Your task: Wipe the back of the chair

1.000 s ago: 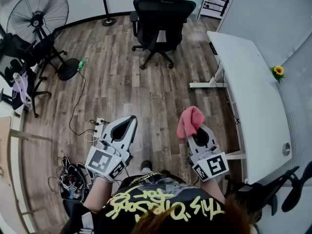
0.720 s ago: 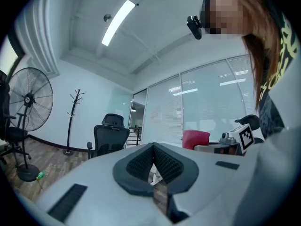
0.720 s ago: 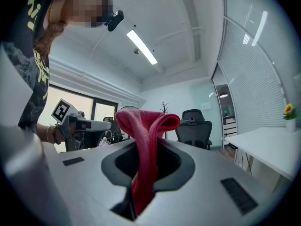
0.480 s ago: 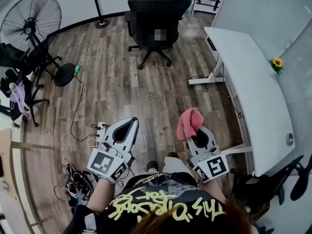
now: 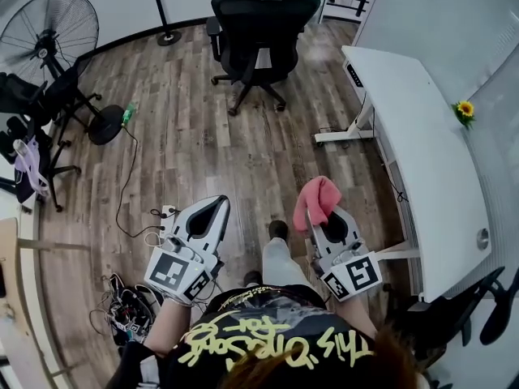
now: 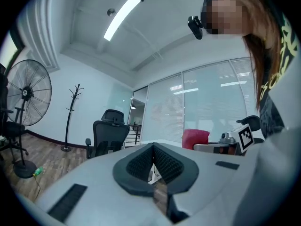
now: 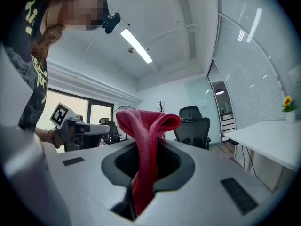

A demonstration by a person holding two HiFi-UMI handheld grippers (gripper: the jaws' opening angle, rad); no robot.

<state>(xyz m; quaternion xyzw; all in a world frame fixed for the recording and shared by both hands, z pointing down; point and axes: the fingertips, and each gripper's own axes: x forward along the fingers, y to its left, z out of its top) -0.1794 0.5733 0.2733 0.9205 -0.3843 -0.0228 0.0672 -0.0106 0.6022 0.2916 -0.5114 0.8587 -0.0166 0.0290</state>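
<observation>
Compared with half a second ago, the person's leg in light trousers has stepped forward, so the dark shoe (image 5: pixel 277 229) now lies on the wooden floor (image 5: pixel 203 136) between the two grippers, and both grippers keep almost the same place in the head view. The chair (image 5: pixel 263 23) has hardly shifted; it stands at the top of the head view, well apart from both grippers, beyond the near end of the white desk (image 5: pixel 422 160). It is a black office chair with a headrest, armrests and a star base on casters, and nothing touches its back. The left gripper (image 5: pixel 217 204) has its jaws closed together, pad against pad, with nothing between them. The right gripper (image 5: pixel 323 219) has its jaws clamped on a pink-red cloth (image 5: pixel 316 195), which rises out of the jaws and folds over at the top. A standing fan (image 5: pixel 49 31) is at the far left.
</observation>
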